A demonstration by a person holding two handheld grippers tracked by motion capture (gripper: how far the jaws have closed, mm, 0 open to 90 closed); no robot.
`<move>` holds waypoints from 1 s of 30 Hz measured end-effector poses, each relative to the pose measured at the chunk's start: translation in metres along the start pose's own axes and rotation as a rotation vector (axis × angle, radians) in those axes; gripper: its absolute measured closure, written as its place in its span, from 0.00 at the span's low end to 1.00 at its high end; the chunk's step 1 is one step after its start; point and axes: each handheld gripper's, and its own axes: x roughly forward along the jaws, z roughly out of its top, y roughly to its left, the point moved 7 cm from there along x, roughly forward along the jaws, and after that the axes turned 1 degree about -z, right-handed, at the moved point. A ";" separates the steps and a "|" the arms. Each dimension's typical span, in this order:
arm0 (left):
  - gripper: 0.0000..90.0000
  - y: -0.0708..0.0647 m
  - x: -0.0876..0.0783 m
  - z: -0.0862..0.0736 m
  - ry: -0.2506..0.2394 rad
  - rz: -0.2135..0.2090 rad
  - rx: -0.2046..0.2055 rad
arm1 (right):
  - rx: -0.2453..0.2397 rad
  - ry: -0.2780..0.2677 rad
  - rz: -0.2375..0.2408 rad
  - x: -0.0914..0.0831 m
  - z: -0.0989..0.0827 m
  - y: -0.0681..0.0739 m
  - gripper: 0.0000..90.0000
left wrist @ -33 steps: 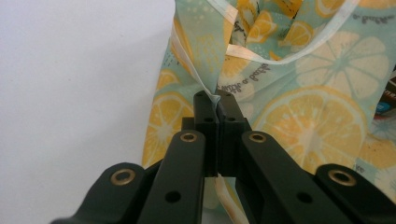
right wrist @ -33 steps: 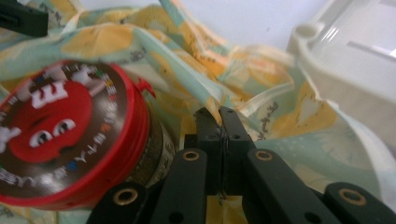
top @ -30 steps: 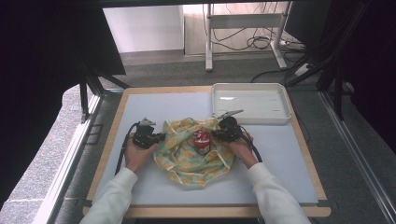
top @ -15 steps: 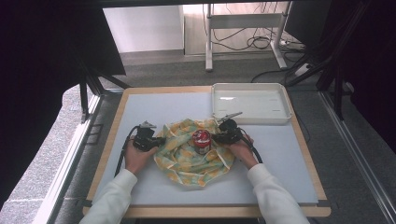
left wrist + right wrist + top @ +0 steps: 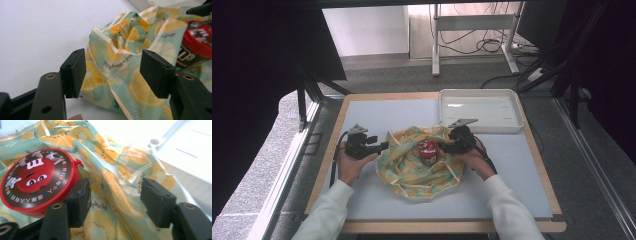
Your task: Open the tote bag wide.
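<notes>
A crumpled lemon-print cloth (image 5: 412,172) lies in the middle of the table. A round candy tub (image 5: 427,150) with a red lid stands on it. My left gripper (image 5: 384,145) is at the cloth's left edge. In the left gripper view, this gripper (image 5: 113,67) is open with a raised fold of the cloth (image 5: 120,55) between its jaws and the tub (image 5: 197,42) beyond. My right gripper (image 5: 443,146) is on the tub's right side. In the right gripper view, this gripper (image 5: 115,195) is open over a ridge of the cloth (image 5: 120,172), its left jaw beside the tub (image 5: 35,180).
A white tray (image 5: 517,117) stands at the back right of the table, just behind my right gripper, and shows pale at the tray's edge (image 5: 190,152) in the right gripper view. The grey table mat (image 5: 377,115) has a wooden rim.
Both grippers have barely shifted. The right one has sunk a little toward the cloth beside the tub.
</notes>
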 end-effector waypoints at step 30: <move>0.39 -0.045 -0.030 -0.004 0.015 -0.127 0.097 | -0.038 -0.081 0.130 -0.060 0.012 0.043 0.32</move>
